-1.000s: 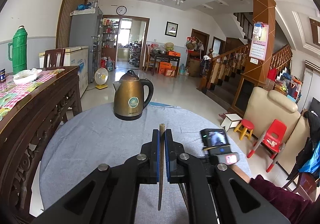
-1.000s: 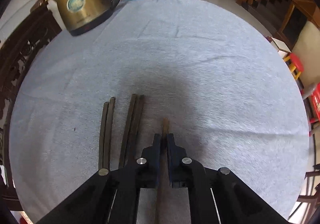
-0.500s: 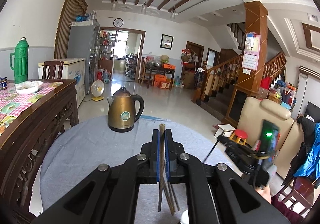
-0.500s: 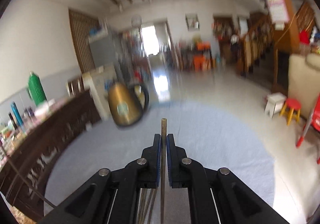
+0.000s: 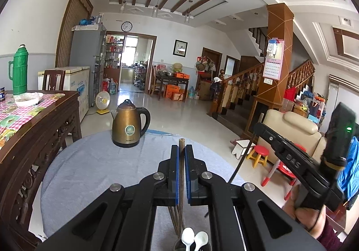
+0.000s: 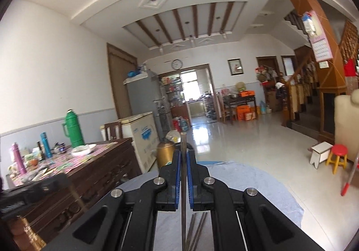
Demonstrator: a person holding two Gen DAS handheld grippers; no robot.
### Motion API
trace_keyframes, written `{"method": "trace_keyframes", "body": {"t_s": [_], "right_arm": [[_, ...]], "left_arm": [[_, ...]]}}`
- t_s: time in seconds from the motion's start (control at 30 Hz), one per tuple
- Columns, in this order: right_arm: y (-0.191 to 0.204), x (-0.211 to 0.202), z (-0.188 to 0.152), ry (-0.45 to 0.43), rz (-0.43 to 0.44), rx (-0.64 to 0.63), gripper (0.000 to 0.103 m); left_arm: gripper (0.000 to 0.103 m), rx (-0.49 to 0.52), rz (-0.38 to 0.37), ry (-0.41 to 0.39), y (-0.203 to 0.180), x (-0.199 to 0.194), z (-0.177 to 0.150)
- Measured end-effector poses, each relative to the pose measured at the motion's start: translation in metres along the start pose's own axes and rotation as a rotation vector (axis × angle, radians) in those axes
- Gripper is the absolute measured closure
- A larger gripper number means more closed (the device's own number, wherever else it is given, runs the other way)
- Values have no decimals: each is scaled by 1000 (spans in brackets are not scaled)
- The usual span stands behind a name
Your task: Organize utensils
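Chopsticks are the items in hand, one per gripper. Left gripper (image 5: 181,154) is pressed together on a brown chopstick (image 5: 181,174): thin, straight, wooden-looking, its blunt squared end standing just past the fingertips, the shaft running back between the blue pads and out below. Right gripper (image 6: 184,159) likewise pinches a dark chopstick (image 6: 183,195), slim and square-tipped, nearly upright in its own view; from the left view the same stick hangs as a dark thin line below that gripper, right of centre. A hand (image 5: 307,212) holds the right gripper's grip at the right edge.

More chopsticks (image 6: 197,228) lie loose on the grey cloth (image 5: 89,172) of the round table, near, under the grippers, roughly parallel. Two white spoons (image 5: 194,238) stand in a dark holder (image 5: 177,246) at the near edge, bowls up, close beside the loose chopsticks' ends.

Brass-coloured kettle (image 5: 129,127) stands far left on the cloth, well apart from the utensils. Dark carved table (image 5: 33,138) with a checked cover sits at left.
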State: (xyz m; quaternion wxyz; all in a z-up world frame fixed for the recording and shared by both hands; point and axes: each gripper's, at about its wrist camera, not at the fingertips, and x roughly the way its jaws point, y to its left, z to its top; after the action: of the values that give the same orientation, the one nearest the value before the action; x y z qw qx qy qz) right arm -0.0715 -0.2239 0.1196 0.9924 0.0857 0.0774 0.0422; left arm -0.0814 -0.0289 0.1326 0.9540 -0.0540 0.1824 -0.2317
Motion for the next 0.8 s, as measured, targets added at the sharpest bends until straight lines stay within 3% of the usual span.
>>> {"method": "trace_keyframes", "body": {"t_s": [0.4,0.8], "right_arm": [[25,-25,-35,91,91,-24,97],[19,-36,-67,159,84,13,97]], "left_arm": [[98,8,-23,17,-12,-13,-10],[98,-16,6,84,-10,-4,-33]]}}
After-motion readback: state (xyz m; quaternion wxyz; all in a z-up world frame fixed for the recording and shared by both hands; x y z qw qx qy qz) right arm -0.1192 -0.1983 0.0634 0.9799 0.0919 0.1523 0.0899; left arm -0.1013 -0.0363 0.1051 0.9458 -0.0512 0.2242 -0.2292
